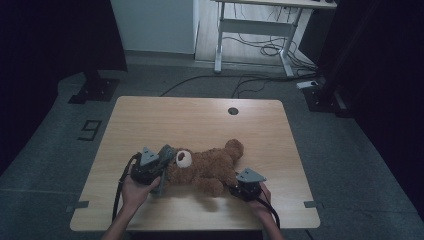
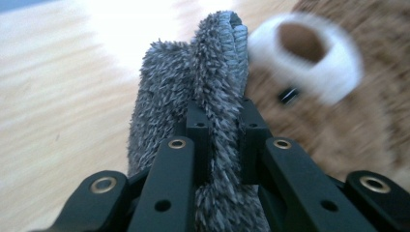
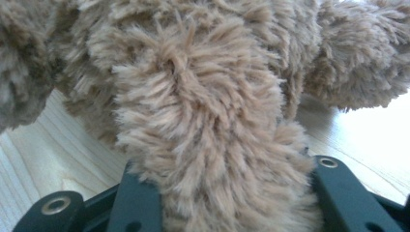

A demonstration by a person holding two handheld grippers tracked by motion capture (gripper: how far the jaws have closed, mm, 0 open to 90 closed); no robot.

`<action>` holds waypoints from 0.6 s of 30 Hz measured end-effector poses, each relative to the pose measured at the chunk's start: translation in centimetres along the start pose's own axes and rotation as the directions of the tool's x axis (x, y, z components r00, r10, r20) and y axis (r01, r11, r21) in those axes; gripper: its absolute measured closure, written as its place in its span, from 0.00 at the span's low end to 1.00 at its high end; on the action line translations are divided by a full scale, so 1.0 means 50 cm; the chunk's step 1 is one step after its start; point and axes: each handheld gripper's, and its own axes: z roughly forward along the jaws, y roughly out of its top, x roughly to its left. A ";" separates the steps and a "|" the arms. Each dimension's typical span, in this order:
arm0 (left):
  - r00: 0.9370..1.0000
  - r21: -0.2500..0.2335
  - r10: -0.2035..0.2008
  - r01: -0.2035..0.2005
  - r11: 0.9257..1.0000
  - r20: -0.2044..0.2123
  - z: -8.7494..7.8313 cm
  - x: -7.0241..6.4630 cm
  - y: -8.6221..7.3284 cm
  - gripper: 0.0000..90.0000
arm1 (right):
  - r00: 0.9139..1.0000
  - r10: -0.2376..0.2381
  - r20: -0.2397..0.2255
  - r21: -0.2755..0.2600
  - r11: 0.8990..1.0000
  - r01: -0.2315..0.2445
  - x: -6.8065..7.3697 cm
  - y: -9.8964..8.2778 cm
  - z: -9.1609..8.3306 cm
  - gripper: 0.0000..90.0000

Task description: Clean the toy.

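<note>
On the wooden table (image 1: pixel 150 120) a brown teddy bear (image 1: pixel 207 167) lies on its side. My left gripper (image 2: pixel 220 121) pinches a grey fluffy cloth (image 2: pixel 193 96), its top edge against the bear's face; my right gripper (image 3: pixel 222 193) clamps one furry limb.

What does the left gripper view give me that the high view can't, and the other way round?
Left gripper view: the left gripper is clamped on a folded grey fuzzy cloth, right beside the bear's white muzzle, which is blurred. High view: the whole brown teddy bear lying on the wooden table, with the right gripper at one of its limbs, and the desk beyond. Both: cloth, bear's face, tabletop.
</note>
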 end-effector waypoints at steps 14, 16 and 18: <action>0.999 0.079 -0.043 0.041 0.996 0.022 0.040 0.010 -0.052 0.88 | 1.000 0.018 -0.005 0.000 1.000 -0.018 -0.004 -0.003 0.001 0.64; 0.997 0.075 -0.060 0.057 0.996 0.040 0.041 0.018 -0.046 0.88 | 1.000 0.019 -0.002 0.001 1.000 -0.019 -0.006 -0.002 0.001 0.64; 0.996 0.063 -0.072 0.069 0.996 0.055 0.036 0.026 -0.040 0.88 | 1.000 0.021 0.003 0.001 1.000 -0.021 -0.008 -0.001 0.002 0.64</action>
